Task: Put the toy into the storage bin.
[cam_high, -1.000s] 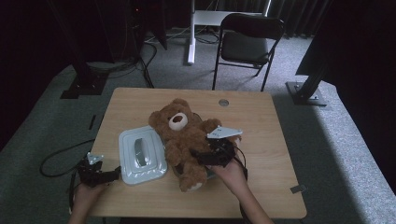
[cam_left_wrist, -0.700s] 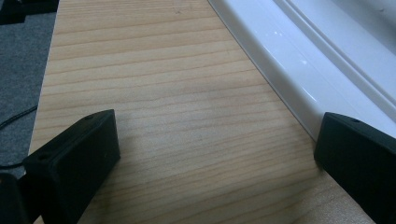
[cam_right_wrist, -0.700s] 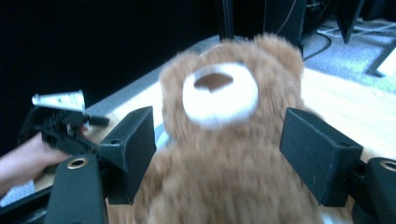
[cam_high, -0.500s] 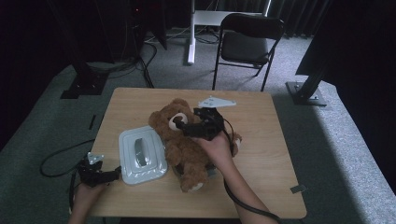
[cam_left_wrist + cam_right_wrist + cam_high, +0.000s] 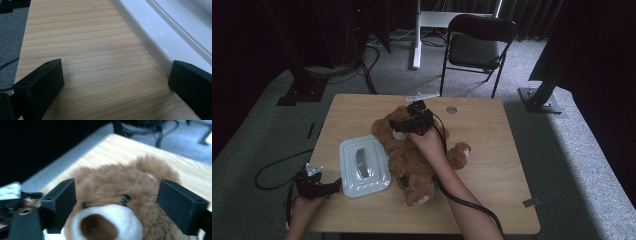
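On wooden table (image 5: 492,150), grey carpet around, right claw (image 5: 404,126) wide over teddy bear (image 5: 412,160) face, left claw (image 5: 329,187) open beside white lid (image 5: 362,167).

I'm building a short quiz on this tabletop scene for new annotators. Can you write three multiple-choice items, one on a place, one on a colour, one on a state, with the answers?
1. Where does the white lid lie?
A. On the wooden table, between the teddy bear and the left gripper
B. On the folding chair
C. On the floor

2. What colour is the bear's fur?
A. Grey
B. Brown
C. Black

3. How do the right gripper's jaws stand?
A. Shut on the lid
B. Shut on a cable
C. Apart, either side of the bear's head

Answers:
1 A, the high view shows the lid on the tabletop beside the bear.
2 B, brown fur with a white muzzle.
3 C, the right gripper view shows the jaws wide at both sides of the face; they have just been closing a little.
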`<action>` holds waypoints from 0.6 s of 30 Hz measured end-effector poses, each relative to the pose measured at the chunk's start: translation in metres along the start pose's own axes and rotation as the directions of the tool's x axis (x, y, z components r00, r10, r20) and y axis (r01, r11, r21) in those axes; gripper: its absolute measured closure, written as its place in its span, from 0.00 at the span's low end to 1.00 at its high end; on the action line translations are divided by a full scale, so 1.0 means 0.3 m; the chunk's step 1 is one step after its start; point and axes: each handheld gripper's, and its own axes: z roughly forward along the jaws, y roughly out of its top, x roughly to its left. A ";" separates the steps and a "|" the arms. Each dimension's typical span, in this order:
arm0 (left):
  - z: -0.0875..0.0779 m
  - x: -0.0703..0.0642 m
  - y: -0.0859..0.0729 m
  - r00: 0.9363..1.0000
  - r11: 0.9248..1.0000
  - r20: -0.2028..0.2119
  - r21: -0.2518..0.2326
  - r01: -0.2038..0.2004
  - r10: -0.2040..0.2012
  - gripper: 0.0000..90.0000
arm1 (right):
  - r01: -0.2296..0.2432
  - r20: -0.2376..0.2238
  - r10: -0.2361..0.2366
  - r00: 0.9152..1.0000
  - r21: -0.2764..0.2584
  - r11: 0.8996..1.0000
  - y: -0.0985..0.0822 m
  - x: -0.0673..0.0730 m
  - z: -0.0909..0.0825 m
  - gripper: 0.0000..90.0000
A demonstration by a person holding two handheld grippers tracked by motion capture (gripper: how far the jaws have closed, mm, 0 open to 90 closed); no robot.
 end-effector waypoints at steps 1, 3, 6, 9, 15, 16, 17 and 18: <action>0.000 0.000 0.000 1.000 1.000 0.000 0.000 0.000 0.000 0.01 | -0.014 -0.009 0.014 1.000 0.008 1.000 -0.007 -0.007 0.007 0.26; 0.000 0.000 0.000 1.000 1.000 0.000 0.000 0.000 0.000 0.01 | -0.019 -0.016 0.019 1.000 0.012 1.000 -0.019 -0.017 0.012 0.26; 0.000 0.000 0.000 1.000 1.000 -0.001 -0.001 0.000 0.000 0.01 | -0.015 -0.025 0.016 1.000 0.014 1.000 -0.040 -0.028 0.009 0.28; 0.000 0.000 0.000 1.000 1.000 0.000 0.000 0.001 -0.001 0.01 | -0.035 -0.033 0.036 0.999 0.030 0.999 -0.065 -0.042 0.015 0.28; 0.000 0.000 0.000 1.000 1.000 0.000 0.001 -0.001 0.001 0.01 | -0.047 -0.026 0.048 0.998 0.058 0.997 -0.101 -0.054 0.031 0.28; 0.000 0.000 0.000 1.000 1.000 0.000 0.002 -0.001 0.001 0.01 | -0.047 -0.024 0.049 0.999 0.060 0.997 -0.102 -0.054 0.033 0.28; -0.001 0.000 0.000 1.000 1.000 0.000 0.002 -0.001 0.001 0.01 | -0.049 -0.022 0.051 0.998 0.062 0.997 -0.102 -0.053 0.035 0.28; 0.000 0.000 0.000 1.000 1.000 0.000 0.002 -0.001 0.001 0.01 | -0.051 -0.023 0.053 0.998 0.067 0.996 -0.102 -0.053 0.038 0.28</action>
